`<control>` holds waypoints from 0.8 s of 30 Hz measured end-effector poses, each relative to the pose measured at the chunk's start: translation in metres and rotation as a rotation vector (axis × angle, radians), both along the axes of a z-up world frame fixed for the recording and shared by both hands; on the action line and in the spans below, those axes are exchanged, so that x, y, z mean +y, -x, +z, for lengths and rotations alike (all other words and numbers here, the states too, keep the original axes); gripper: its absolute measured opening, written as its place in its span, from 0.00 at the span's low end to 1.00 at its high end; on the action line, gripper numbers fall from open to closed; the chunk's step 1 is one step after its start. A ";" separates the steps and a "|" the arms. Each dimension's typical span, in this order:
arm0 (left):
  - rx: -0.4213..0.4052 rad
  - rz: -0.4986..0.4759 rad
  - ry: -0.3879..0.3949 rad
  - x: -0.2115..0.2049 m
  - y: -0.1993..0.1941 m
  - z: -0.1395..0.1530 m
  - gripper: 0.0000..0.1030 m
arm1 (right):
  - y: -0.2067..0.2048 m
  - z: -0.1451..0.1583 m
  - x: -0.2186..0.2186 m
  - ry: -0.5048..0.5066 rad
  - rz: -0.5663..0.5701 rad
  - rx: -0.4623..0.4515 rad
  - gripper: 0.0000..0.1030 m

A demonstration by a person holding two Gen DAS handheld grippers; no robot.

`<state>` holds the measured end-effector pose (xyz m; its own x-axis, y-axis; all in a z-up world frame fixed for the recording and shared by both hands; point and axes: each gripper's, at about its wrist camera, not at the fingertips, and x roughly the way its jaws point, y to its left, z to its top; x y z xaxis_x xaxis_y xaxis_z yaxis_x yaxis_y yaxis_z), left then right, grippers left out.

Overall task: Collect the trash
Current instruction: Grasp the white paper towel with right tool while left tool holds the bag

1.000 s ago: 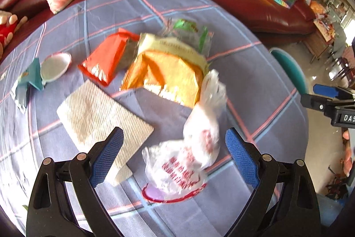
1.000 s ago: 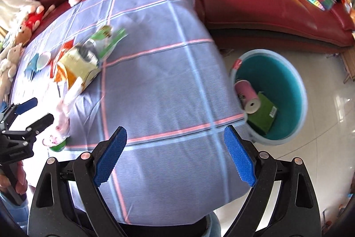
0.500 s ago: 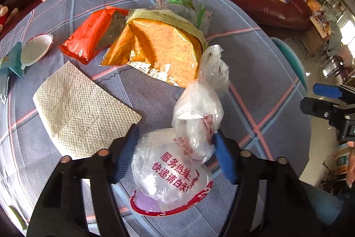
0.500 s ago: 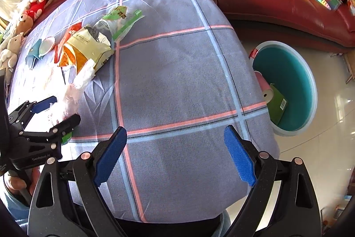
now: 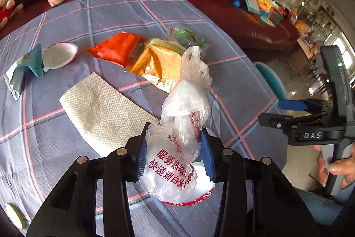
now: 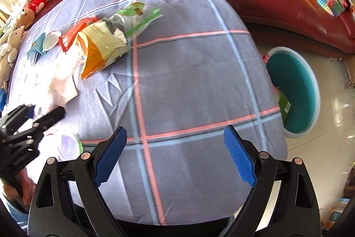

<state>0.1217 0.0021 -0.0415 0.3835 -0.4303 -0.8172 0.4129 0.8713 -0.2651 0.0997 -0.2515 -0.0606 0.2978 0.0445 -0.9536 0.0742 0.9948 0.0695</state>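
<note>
The left tongs (image 5: 175,161) are closing on a clear plastic bag (image 5: 179,134) printed with red characters; the bag sits between the blue pads (image 5: 207,161) and both pads press its sides. The bag stands roughly upright, long axis running away from the camera, its knotted top toward the middle of the counter (image 5: 111,10) and its bottom over a red-rimmed lid (image 5: 199,194) near the near edge. Just beside the tongs on the left lies a paper napkin (image 5: 102,112), its long axis running diagonally from the near edge toward the left. Past the bag lie an orange snack packet (image 5: 159,63), a red wrapper (image 5: 117,48) and a green-printed wrapper (image 5: 188,34), touching one another near the counter's middle. A white cup lid (image 5: 58,56) and a teal wrapper (image 5: 33,61) lie near the left edge.

The right tongs (image 6: 175,154) stand wide with nothing between them, above bare checked cloth near the counter's near right corner. A teal bin (image 6: 295,90) stands on the floor beside the right edge, with a green box (image 6: 284,103) in it.
</note>
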 end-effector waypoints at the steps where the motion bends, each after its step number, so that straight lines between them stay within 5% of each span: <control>1: -0.013 0.022 0.011 0.010 0.000 0.006 0.41 | -0.002 0.000 0.005 -0.001 0.009 0.001 0.83; 10: -0.023 0.271 0.013 0.109 -0.019 0.009 0.41 | -0.032 0.004 0.083 -0.026 0.177 -0.016 0.83; 24: 0.061 0.395 0.009 0.167 -0.034 -0.020 0.42 | -0.077 -0.033 0.220 -0.010 0.507 0.014 0.83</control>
